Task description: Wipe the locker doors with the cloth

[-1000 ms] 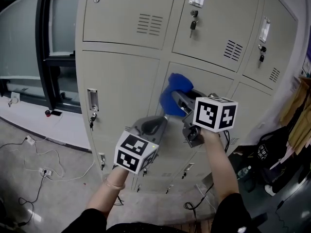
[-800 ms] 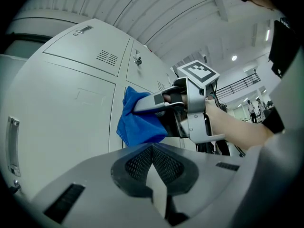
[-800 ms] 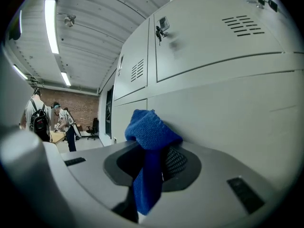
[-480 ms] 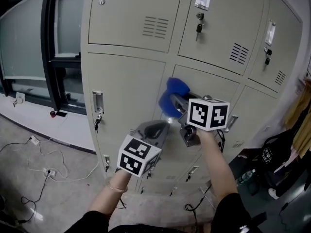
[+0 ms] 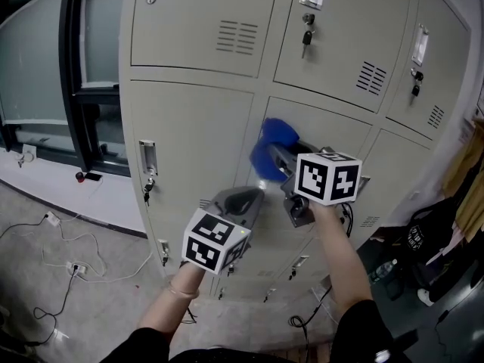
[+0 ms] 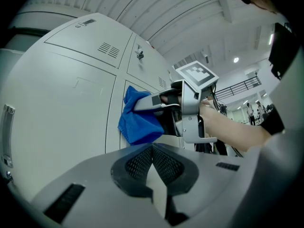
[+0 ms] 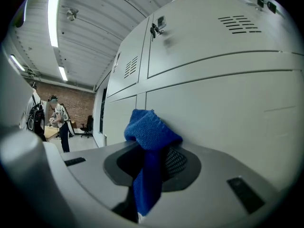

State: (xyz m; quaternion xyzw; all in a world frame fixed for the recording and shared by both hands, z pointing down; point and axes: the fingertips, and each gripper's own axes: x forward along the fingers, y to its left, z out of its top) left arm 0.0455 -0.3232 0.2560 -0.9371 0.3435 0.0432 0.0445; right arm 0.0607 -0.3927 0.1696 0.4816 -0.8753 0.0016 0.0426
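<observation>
- Right gripper view: right tool (image 7: 152, 161) clamped on blue cloth (image 7: 151, 129); cloth pressed against locker door (image 7: 228, 103).
- Left gripper view: left tool (image 6: 153, 161) jaws together, nothing held, near the cloth.

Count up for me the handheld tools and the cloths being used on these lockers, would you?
Grippers: 2 (left gripper, jaws together on nothing; right gripper, clamped on the blue cloth)
Blue cloth: 1
Total: 3
</observation>
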